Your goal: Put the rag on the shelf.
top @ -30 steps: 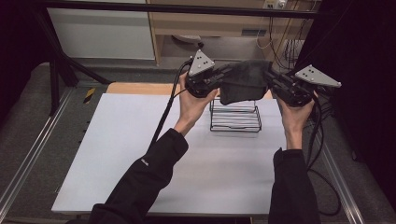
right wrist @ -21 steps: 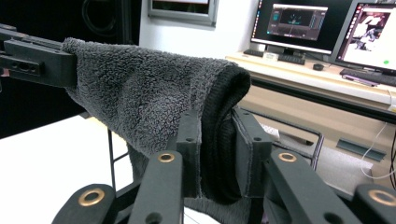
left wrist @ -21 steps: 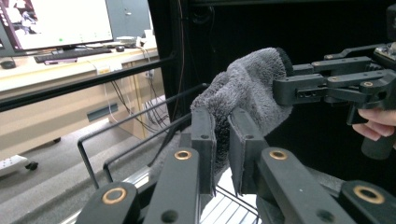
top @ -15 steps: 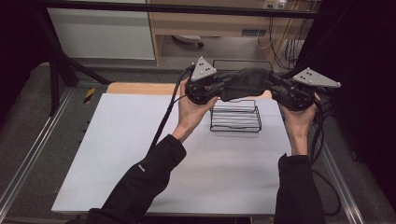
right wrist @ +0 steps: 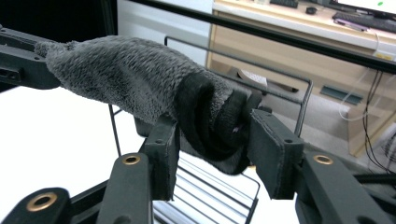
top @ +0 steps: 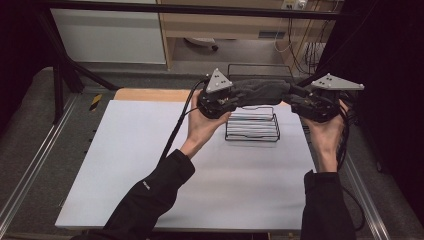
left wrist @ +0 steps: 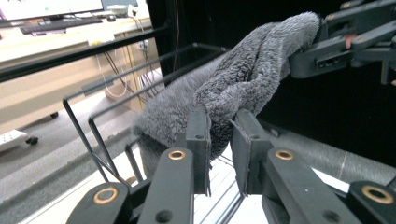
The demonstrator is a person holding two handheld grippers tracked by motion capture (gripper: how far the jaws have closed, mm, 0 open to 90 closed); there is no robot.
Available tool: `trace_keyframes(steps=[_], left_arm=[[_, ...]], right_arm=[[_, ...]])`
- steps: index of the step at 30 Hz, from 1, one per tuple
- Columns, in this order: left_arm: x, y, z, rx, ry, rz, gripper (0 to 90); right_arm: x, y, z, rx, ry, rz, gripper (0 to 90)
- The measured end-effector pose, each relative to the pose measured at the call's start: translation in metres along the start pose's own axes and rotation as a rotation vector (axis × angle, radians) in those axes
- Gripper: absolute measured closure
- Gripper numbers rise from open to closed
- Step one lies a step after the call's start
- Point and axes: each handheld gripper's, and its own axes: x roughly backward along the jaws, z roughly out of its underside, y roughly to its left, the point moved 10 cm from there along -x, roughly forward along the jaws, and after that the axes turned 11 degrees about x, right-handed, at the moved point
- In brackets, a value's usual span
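Fuzzy grey fleece cloth; thin black wire rack; matt white tabletop.

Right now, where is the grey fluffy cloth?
In the high view the grey fluffy cloth hangs bunched between the left tool and the right tool, above the black wire rack at the table's far right.

No readable text, label or number anywhere.
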Motion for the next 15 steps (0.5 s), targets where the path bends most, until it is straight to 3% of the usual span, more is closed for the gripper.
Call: trace_keyframes(steps=[9,15], left_arm=[[-0.005,-0.001,0.022,-0.028,0.064,-0.019,71.7],[-0.012,0.005,0.039,0.012,0.112,-0.026,63.6]], right_arm=[[0.0,0.007,0.023,-0.047,0.033,-0.007,47.2],[-0.008,0.011,0.043,-0.089,0.056,-0.02,38.7]])
